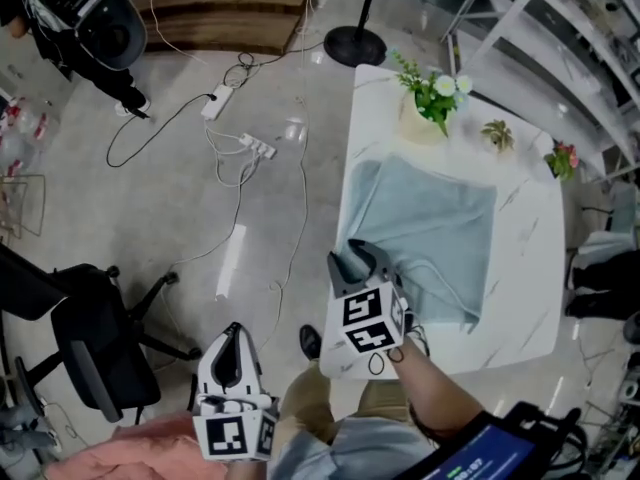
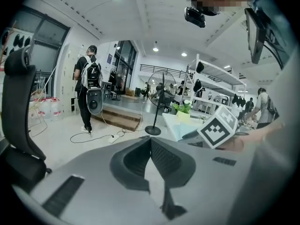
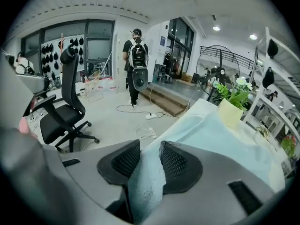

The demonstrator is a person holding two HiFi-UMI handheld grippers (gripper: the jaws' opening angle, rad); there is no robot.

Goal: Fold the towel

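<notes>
A light blue towel lies spread on the white marble table, creased along its near side. My right gripper is at the towel's near left corner, by the table's left edge. In the right gripper view the jaws stand apart with a fold of the towel rising between the pads. My left gripper hangs off the table over the floor, at the lower left. Its jaws are shut with nothing in them.
A potted plant and two small plants stand at the table's far end. A black office chair, cables and power strips, and a fan base occupy the floor on the left. A person with a backpack stands far left.
</notes>
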